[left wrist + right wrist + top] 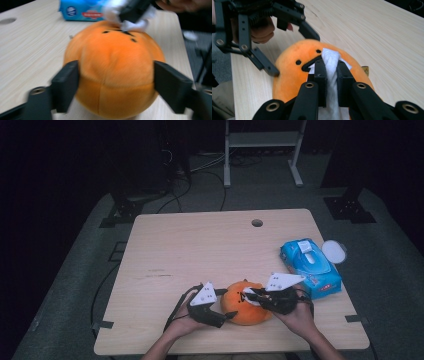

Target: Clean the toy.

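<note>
An orange plush toy (pixel 247 312) (pixel 115 70) (pixel 292 72) with a black stitched face lies near the front edge of the wooden table (pixel 200 250). My left gripper (pixel 227 303) (pixel 115 67) (pixel 295 55) straddles it from the left. Its jaws stand wide, with the pads against the toy's two sides. My right gripper (pixel 247 295) (pixel 331 63) (pixel 132 12) comes in from the right, shut on a crumpled white tissue (pixel 330 56) (pixel 112 11). The tissue rests on the toy's face beside the stitched mouth.
A blue pack of wipes (pixel 310 265) (pixel 82 10) lies at the table's right edge, just behind my right hand, with a white round lid (pixel 334 251) beyond it. A cable hole (pixel 257 223) sits near the far edge. A white shelf frame stands on the floor behind.
</note>
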A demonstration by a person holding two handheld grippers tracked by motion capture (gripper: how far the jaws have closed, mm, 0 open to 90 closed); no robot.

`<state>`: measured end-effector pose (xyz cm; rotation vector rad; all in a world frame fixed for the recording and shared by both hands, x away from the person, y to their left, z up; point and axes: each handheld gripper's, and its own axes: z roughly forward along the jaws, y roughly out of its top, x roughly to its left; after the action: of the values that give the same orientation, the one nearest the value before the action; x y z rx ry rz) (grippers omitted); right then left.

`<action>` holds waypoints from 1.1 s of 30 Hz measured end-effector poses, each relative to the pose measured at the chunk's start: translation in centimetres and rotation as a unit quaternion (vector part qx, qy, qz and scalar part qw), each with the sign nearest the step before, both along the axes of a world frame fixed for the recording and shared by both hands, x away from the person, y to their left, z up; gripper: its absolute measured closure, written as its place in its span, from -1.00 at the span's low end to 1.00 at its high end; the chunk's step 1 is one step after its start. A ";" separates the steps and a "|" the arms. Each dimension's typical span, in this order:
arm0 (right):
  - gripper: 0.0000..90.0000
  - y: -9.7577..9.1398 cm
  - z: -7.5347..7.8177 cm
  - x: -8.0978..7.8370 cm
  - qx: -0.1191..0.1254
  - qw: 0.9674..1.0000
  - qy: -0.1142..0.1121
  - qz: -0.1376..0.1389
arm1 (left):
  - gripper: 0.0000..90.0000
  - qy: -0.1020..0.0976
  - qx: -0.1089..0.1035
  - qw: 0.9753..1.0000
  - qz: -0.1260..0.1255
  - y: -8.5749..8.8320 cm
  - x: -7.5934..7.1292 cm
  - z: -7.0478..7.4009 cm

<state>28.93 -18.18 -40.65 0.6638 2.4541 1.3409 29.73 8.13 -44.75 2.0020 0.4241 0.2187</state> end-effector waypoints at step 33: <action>0.80 2.3 1.5 -1.1 0.015 1.000 -0.018 0.020 | -0.23 -0.058 0.026 0.998 -0.030 -1.2 -1.5 0.0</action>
<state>27.79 -15.93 -39.16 0.5962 2.4360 1.3946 28.20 6.94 -44.80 2.0377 0.2877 0.3099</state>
